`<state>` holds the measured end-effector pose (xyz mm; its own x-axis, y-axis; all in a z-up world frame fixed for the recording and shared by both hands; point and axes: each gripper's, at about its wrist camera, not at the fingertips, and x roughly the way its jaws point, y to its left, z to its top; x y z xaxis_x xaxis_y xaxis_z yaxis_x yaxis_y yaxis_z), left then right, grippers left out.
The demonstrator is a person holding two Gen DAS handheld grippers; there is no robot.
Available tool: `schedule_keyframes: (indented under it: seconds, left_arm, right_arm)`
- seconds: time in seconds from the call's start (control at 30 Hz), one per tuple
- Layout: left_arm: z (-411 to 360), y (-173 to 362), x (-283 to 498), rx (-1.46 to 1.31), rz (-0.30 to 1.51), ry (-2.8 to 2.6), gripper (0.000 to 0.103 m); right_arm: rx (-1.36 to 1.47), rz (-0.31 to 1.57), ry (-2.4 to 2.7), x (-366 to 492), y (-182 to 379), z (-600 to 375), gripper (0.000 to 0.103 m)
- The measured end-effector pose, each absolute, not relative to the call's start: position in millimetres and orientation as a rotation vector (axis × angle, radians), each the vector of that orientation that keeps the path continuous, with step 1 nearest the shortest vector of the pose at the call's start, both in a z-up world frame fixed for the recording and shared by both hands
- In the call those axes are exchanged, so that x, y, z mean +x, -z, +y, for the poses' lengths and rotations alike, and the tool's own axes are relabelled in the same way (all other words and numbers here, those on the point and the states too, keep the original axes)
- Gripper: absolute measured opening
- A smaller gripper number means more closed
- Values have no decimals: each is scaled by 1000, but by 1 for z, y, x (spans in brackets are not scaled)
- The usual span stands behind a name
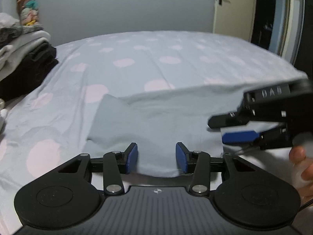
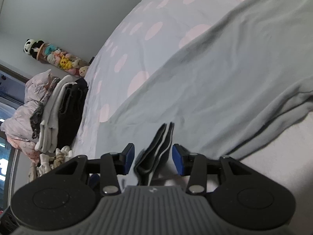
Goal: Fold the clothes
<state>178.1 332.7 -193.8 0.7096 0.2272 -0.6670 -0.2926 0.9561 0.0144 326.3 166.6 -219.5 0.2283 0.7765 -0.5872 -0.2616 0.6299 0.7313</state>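
Observation:
A pale grey-blue garment (image 1: 156, 121) lies spread on the polka-dot bed sheet (image 1: 121, 58), with one sleeve angled out to the left. My left gripper (image 1: 157, 157) is open at the garment's near hem, and cloth shows between its blue pads. My right gripper (image 1: 232, 128) comes in from the right, blurred, over the garment's right edge, with a hand (image 1: 301, 166) behind it. In the right wrist view, the right gripper (image 2: 153, 159) is open over the same garment (image 2: 225, 82). A blurred dark layered thing (image 2: 156, 150) sits between its fingers, not pinched.
A stack of folded clothes (image 1: 25, 58) stands at the bed's left side, also visible in the right wrist view (image 2: 58, 113). Plush toys (image 2: 60, 57) line the wall behind it, beside a pink bundle of bedding (image 2: 29, 98). A door (image 1: 232, 5) is at the far right.

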Motion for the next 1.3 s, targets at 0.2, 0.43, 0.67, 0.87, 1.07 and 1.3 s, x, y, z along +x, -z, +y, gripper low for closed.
schedule_keyframes:
  seconds: [0.2,0.43,0.67,0.87,1.07,1.3]
  left_arm:
    - [330,203,190,-70,754,-274,51]
    - [334,203,189,-95,750,-269,51]
    - [355,170,175,-143,616,-375,51]
    - [384,157,162,-249,592,-419,51]
    - [375,154,161,-214,604,-370,52]
    - [355,162,170,-166,639,-338,52]
  right_arm:
    - [562,1123,-798,329,229,174,46]
    - [422,1027,-811,314,223,185,11]
    - [315,851,-830,304,188,182,10]
    - [251,729,-797,313,122,167,9]
    - [103,637,-732,331,37,152,9]
    - [-25,602,-611,362,-37,110,9]
